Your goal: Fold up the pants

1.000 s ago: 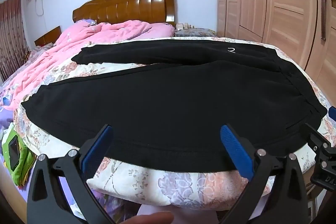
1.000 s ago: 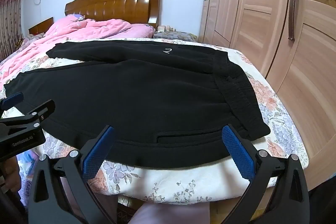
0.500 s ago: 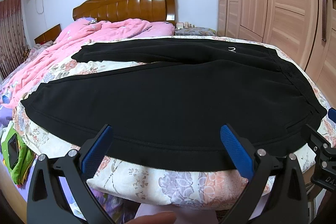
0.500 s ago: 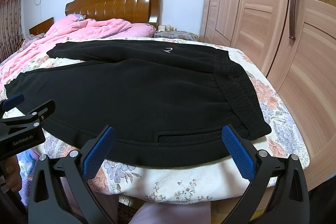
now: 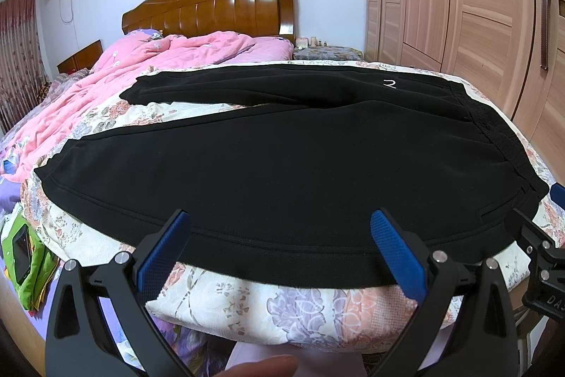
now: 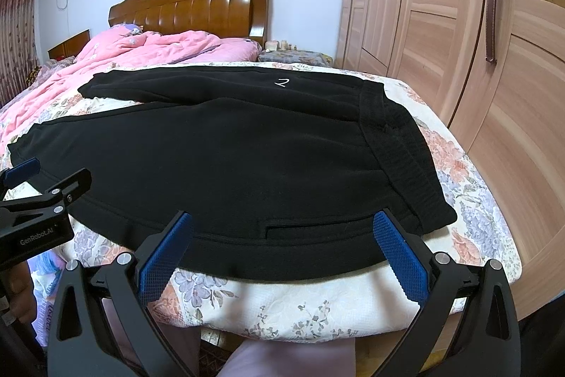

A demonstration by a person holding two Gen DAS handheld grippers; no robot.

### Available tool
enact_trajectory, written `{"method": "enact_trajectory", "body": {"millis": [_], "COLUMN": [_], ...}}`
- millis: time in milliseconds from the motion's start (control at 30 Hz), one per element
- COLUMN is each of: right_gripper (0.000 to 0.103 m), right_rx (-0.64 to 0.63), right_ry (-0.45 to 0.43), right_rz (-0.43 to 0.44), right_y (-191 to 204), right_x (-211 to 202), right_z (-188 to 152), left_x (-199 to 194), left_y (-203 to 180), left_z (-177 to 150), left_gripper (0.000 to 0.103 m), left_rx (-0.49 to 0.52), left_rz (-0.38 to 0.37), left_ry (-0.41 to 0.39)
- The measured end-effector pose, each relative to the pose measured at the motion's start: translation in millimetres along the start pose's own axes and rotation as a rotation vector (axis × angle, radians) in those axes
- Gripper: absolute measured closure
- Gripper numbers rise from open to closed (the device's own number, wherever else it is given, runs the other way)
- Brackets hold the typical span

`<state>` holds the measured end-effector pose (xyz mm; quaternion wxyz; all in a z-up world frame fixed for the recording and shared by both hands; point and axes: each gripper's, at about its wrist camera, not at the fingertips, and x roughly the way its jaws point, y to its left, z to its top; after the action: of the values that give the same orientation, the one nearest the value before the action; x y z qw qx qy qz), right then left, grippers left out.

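Both your grippers hang just off the near edge of the bed (image 5: 317, 306), jaws spread wide and holding nothing. The left gripper (image 5: 279, 249) faces the middle of the near leg; the right gripper (image 6: 282, 246) faces the hip end, close to the waistband (image 6: 399, 158).

The pants (image 5: 282, 165) lie flat across the flowered bedspread, waistband to your right, cuffs to your left, the two legs splayed apart with a wedge of bedspread showing between them.

What could go wrong, as I judge it:
- The near hem sits right at the mattress edge — pinch too low and you may catch the bedspread along with the cloth, and drag it up with the fold.
- The fabric looks thick and doubled; a shallow bite could take only the top layer, so the leg opens instead of folding.
- Lift one side ahead of the other and the leg may twist, leaving the seams off line on the far leg.
- The pink quilt (image 5: 148, 66) lies close to the far cuff — an overshoot could land the fold on it.

Count: one pair of pants, two legs, one waistband, two grippers, one bed, one quilt.
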<state>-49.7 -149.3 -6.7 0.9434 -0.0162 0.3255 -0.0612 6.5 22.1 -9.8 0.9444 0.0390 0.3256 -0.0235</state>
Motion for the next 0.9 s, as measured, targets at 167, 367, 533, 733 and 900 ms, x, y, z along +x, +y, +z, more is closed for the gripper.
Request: {"method": "enact_trajectory", "body": {"millis": [167,367,533,733,900], "right_gripper": [0.004,0.004,0.004,0.004,0.004], "right_rx": [0.0,0.002,0.002,0.005,0.007], "right_ry": [0.003,0.003,0.004,0.005,0.006], "right_rz": [0.001,0.0,0.002,0.002,0.002], "right_y": [-0.2,-0.2,-0.2,0.0,0.3], "right_x": [0.1,0.2,0.2,0.1,-0.1], "right_z": [0.3,-0.3,-0.7,-0.9,-0.9], "left_x": [-0.1,-0.8,-1.2,-1.3,-0.9], "left_y": [-0.1,-0.2,-0.9,-0.1,0.5], "left_z": [-0.1,0.9,0.9,1.2,1.2], "left_gripper": [0.001,0.001,0.001,0.001,0.001], "left_rx": [0.001,0.007,0.008,0.004,0.006], "left_rz": [-0.002,-0.013,-0.016,-0.019,-0.022], "left_ry": [0.0,-0.001,0.0,0.003,0.008]}}
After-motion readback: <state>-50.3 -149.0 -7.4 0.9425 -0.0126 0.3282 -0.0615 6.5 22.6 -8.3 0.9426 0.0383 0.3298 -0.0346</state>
